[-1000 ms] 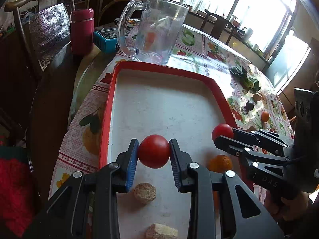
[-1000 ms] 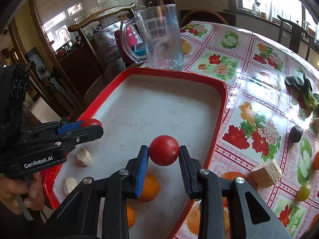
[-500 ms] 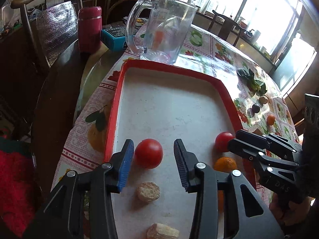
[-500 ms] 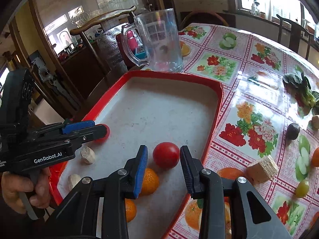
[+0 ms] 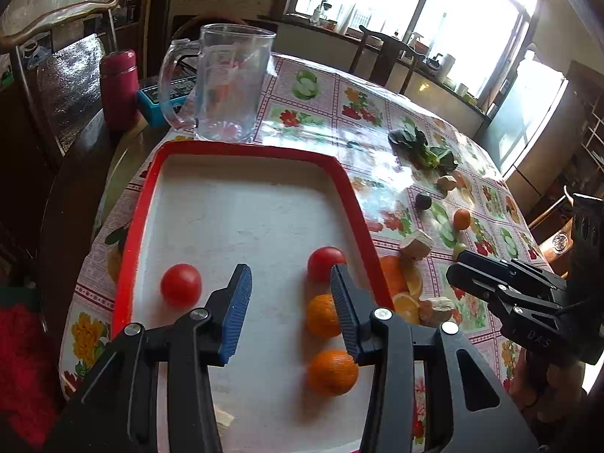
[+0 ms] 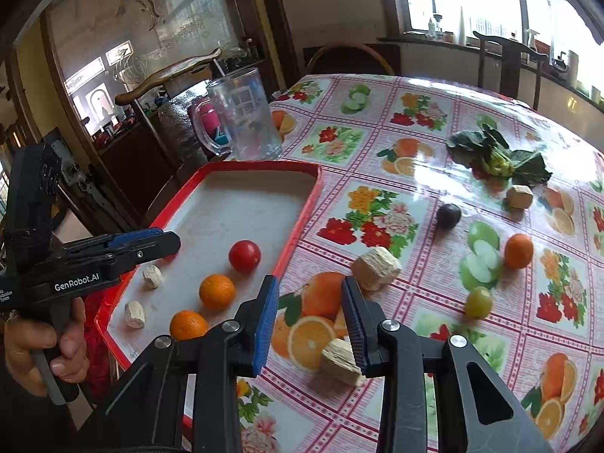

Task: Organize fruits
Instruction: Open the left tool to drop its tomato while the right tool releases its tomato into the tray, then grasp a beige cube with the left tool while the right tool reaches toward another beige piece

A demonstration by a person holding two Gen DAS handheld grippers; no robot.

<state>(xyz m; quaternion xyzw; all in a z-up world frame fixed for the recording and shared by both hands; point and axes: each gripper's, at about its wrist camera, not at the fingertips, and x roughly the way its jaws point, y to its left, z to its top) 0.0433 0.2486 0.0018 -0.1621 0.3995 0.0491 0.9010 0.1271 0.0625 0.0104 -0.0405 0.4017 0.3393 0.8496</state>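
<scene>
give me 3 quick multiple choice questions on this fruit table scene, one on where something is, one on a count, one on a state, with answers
1. Where does the clear jug stand?
A. inside the tray
B. on the tablecloth beyond the tray's far rim
C. on a chair

2. How many oranges lie in the red tray?
A. two
B. none
C. four

3. What state is the right tool in?
A. shut on a tomato
B. shut on an orange
C. open, holding nothing

Answers:
1. B, the jug sits on the flowered cloth just past the tray's far edge.
2. A, one orange and a second orange lie in the tray near its right rim, with two tomatoes also there.
3. C, the right wrist view shows its jaws spread over the tablecloth with nothing between them.
</scene>
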